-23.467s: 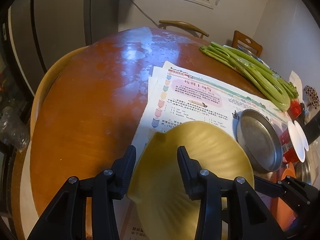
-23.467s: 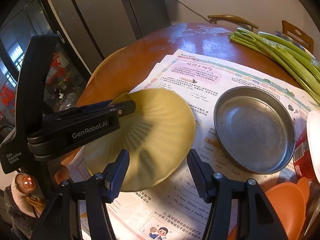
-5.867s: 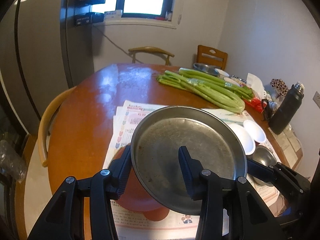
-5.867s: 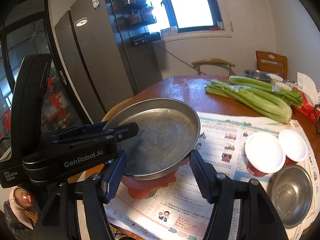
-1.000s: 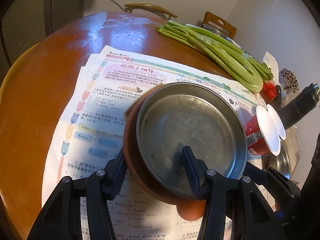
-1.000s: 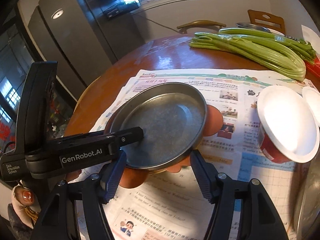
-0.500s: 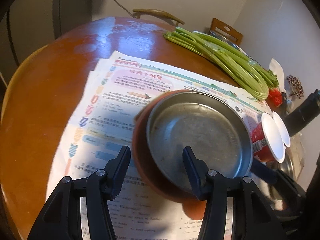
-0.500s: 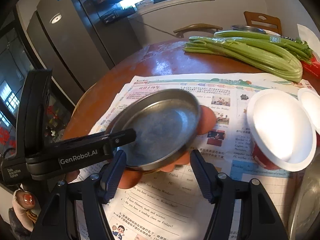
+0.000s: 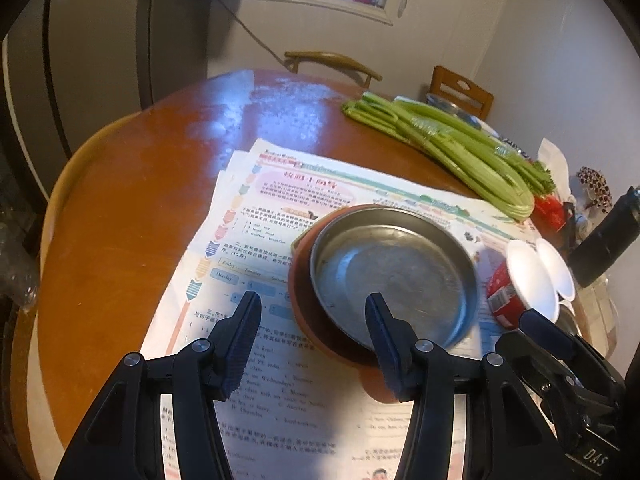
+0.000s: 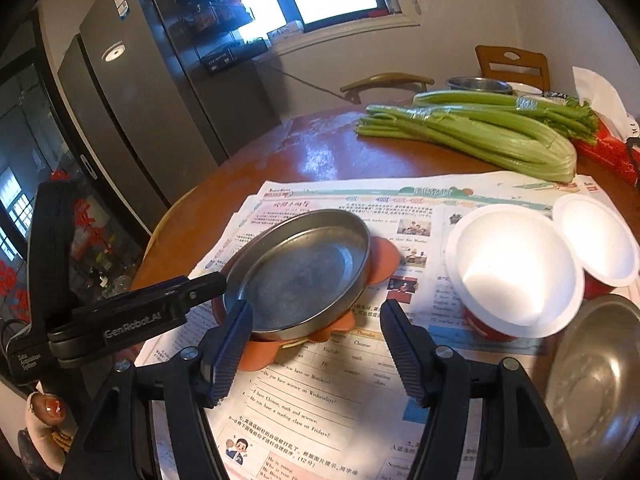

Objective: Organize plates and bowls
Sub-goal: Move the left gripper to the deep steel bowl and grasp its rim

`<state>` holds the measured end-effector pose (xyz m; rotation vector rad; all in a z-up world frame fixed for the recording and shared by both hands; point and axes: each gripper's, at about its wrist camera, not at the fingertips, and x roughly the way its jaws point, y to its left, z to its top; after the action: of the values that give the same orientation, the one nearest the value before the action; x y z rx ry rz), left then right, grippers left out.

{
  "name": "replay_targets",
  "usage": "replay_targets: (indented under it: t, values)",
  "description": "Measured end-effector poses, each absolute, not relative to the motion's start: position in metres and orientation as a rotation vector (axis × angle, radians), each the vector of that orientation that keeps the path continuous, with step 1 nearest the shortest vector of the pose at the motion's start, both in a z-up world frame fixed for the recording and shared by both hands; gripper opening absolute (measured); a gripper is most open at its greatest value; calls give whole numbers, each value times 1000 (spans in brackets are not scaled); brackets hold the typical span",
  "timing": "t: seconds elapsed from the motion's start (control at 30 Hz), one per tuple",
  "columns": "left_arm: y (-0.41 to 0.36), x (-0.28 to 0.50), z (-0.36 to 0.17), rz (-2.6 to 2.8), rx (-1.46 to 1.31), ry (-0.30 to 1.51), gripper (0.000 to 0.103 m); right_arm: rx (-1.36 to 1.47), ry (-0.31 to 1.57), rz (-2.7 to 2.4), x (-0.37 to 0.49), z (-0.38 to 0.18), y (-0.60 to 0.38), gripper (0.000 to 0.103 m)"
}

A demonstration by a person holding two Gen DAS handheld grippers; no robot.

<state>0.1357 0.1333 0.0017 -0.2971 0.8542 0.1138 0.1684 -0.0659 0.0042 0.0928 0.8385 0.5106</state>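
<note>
Our fingers [image 9: 244, 320] on the left gripper [image 9: 312, 320] stand apart over the printed newspaper [image 9: 280, 392] with nothing between them, their tips just short of the metal plate [image 9: 394, 276]. The right gripper [image 10: 316, 336] also has its 2 fingers spread and empty, pointing down at a slant toward the same stack. We see the left gripper's arm in the right wrist view reaching in from the left, its tip close to the plate's rim.

The metal plate sits nested on the orange plate [image 9: 304, 304], both resting on the newspaper on the round wooden table [image 9: 132, 216]. 2 white-lined red bowls [image 10: 516, 276] stand to the right, a steel bowl [image 10: 600, 364] just beside them, celery [image 10: 480, 132] beyond.

Compared with 1 second ago, we have drawn both grippers back and up; the left finger that reached over the metal plate's rim is now clear of it. About 6 seconds ago we carried that plate in the air.
</note>
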Motion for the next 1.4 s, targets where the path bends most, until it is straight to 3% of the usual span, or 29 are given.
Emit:
replay_targets:
  t: [0.77, 1.4]
  values:
    - [23, 90, 55, -65, -191, 781, 56, 112, 642, 365, 102, 73, -174, 67]
    - [-73, 101, 50, -240, -108, 873, 56, 106, 686, 163, 75, 78, -274, 67]
